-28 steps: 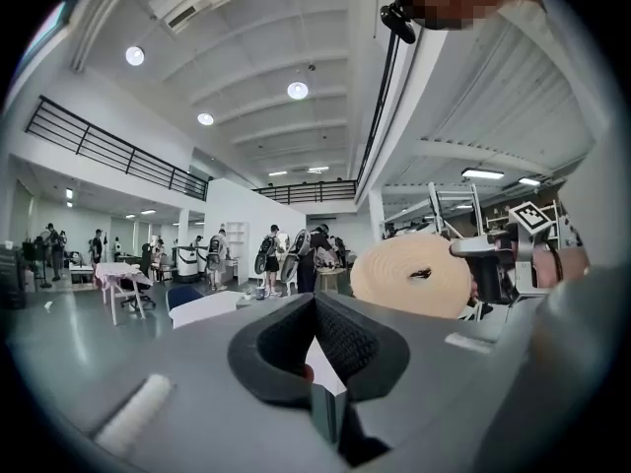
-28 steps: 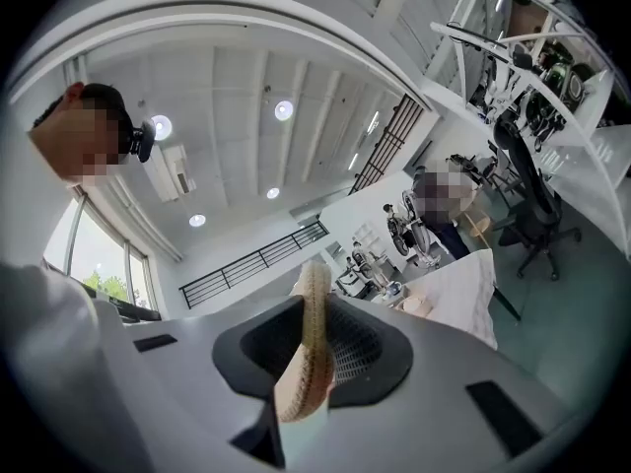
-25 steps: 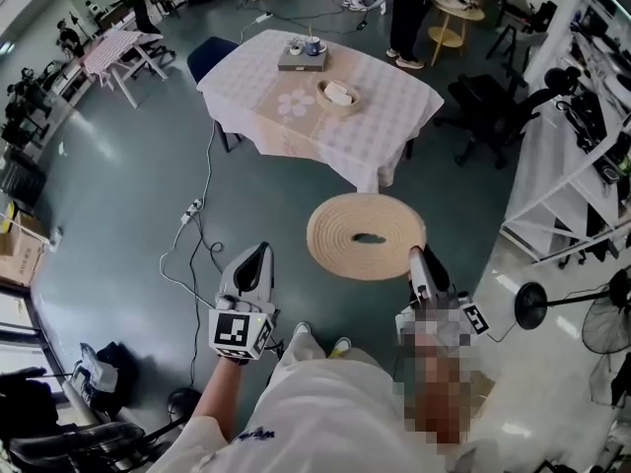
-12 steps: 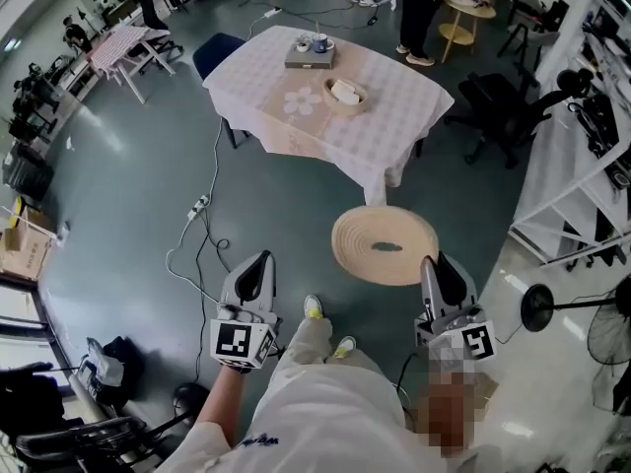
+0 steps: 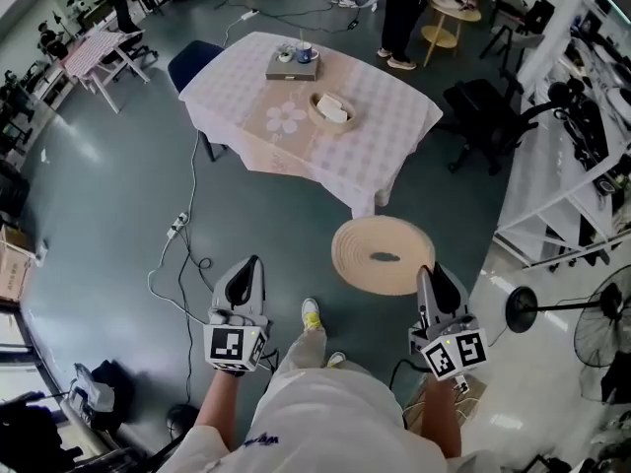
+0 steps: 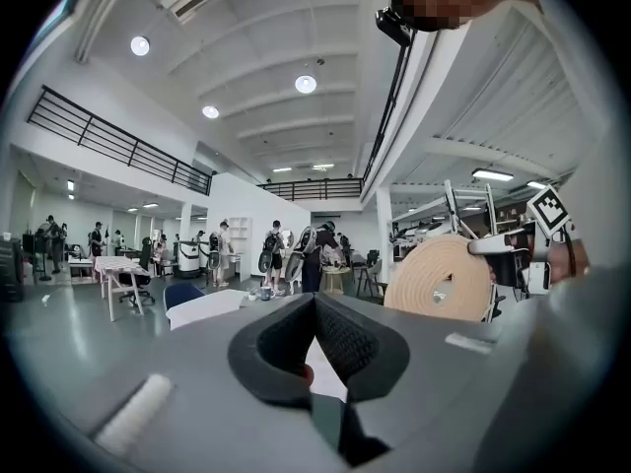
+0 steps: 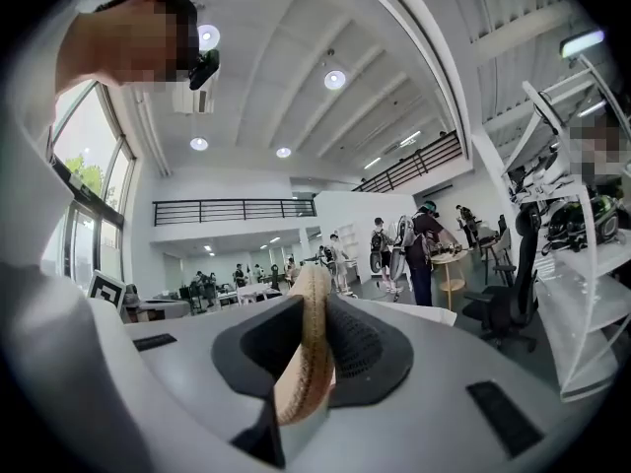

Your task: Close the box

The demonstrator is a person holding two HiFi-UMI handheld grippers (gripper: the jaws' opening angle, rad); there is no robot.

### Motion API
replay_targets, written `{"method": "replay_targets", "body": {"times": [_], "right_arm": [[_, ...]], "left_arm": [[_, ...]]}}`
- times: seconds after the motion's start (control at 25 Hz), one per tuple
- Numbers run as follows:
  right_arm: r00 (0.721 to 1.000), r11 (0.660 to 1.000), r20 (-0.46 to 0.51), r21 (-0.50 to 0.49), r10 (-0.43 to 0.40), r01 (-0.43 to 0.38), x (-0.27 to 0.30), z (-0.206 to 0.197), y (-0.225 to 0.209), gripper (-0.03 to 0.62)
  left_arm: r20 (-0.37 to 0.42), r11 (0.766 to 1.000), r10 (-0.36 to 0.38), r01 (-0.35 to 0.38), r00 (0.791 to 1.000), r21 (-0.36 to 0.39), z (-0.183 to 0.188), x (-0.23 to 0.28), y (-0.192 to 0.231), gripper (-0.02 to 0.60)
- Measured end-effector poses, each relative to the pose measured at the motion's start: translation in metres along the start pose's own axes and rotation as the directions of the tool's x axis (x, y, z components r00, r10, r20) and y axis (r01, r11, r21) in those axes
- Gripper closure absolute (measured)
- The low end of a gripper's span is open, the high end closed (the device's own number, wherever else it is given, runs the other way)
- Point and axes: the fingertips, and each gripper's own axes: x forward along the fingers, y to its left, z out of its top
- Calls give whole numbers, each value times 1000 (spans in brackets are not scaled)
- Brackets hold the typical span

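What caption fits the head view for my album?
Right hand-held gripper grips a round woven disc by its edge; left hand-held gripper is empty; cloth-covered table ahead.

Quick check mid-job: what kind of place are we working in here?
Probably a large open lab or workshop hall: a black-railed mezzanine runs along the wall, white metal shelving racks line one side, and a white cloth-covered table stands on the open floor.

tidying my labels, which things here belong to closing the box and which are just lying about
In the job: woven lid, clamped in the right gripper; left gripper, empty; small basket on the table, possibly the box.
Lying about: tray with cup, blue chair, power strip, standing fan.
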Motion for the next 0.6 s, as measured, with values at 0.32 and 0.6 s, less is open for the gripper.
{"method": "replay_targets", "body": {"times": [0.32,0.6], "right_arm": [[998,1000,-62,-24,-3,1,92,6,13,520],[999,1000,-38,-24,-20,19,156,-9,27,520]], "left_arm": [[12,1000,5,-5,1000,-24,9,56,72,580],[16,999,-46,46,999,1,11,101,124,580]]}}
